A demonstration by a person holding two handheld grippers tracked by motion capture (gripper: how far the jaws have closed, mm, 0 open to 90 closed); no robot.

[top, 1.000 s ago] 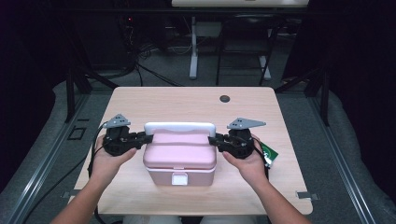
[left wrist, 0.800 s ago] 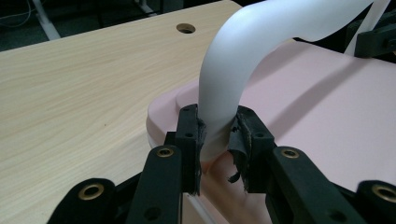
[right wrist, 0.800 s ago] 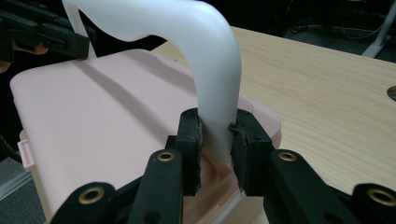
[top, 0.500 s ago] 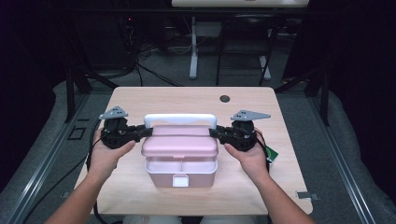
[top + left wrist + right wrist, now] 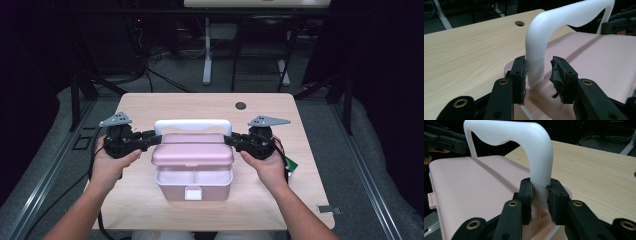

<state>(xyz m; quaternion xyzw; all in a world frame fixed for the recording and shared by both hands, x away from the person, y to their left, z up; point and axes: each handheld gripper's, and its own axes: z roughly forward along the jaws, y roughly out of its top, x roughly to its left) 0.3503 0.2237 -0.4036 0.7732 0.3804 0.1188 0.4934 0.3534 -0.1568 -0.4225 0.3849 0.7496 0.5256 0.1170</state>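
High view: pink box and white handle carry no readable writing.

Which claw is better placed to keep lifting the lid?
Likely the right claw: its pads clamp the white handle of the pink box. The left claw has just been opening, with a gap beside the handle.
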